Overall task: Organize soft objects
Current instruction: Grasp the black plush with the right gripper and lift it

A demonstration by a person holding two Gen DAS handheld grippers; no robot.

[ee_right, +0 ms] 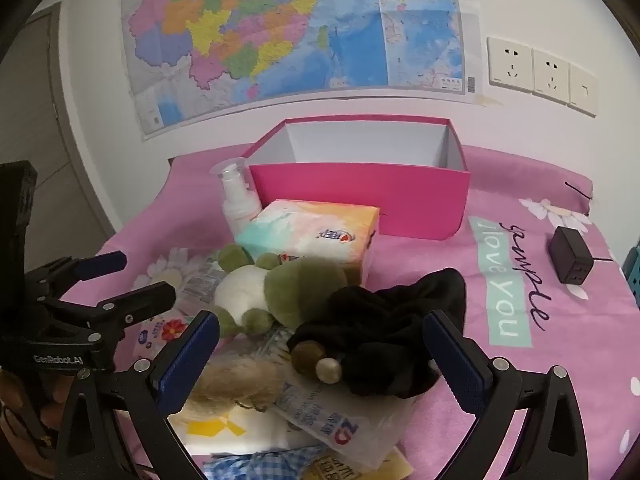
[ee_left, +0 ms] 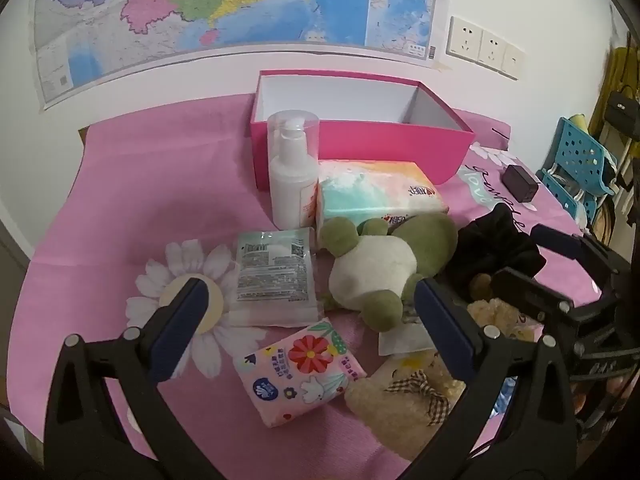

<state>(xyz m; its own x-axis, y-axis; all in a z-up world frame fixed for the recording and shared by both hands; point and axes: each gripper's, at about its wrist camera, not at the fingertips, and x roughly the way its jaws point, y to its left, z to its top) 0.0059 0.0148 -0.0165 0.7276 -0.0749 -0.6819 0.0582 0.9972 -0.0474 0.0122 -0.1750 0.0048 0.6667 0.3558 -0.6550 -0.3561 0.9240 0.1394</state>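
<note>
Both tongs hang spread wide with nothing between the pads. The left gripper fills the bottom of its view above a flowered tissue pack, with the frog plush at centre. The right gripper frames a black scrunchie low in its view. The pink box stands open at upper centre, behind a tissue block.

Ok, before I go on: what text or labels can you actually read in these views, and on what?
"simple" and "love you": pink bedspread.
"GenRobot.AI": left gripper body.
Tissue pack logo: too blurred.
Clear sachet print: too small.
Floral pack text: unreadable.
Wall map labels: too small.
</note>
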